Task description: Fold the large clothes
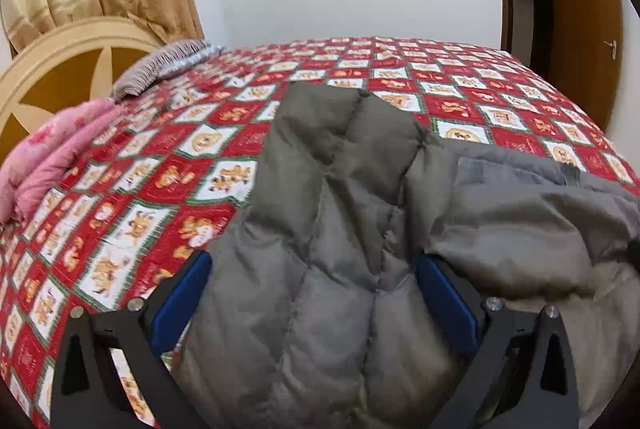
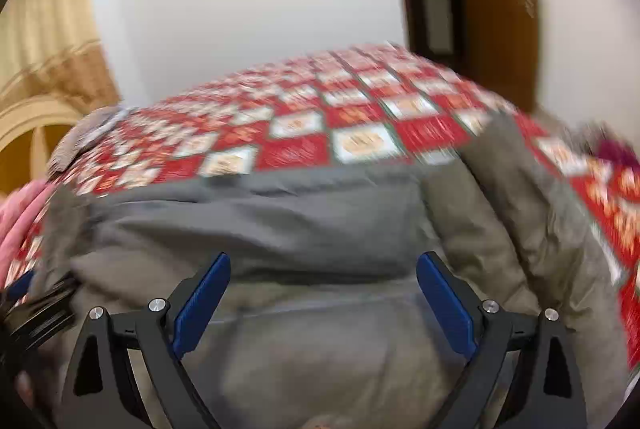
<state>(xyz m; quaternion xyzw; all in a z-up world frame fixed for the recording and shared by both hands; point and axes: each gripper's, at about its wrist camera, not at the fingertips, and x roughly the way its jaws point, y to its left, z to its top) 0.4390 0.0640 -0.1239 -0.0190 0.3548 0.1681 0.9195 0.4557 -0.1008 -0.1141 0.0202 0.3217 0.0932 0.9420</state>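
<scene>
I am holding my left gripper (image 1: 312,265) low over the grey puffer jacket (image 1: 360,229) lying on the red patterned bedspread (image 1: 160,149), fingers spread wide with a quilted fold bulging between them. My right gripper (image 2: 323,269) is hovering level above the jacket, fingers apart, grasping nothing.

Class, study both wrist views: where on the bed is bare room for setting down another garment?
Free: the bedspread between the grey jacket and the far wall, and the strip between jacket and pink quilt. Crowded: the near edge, where jacket, left gripper and right gripper sit.
</scene>
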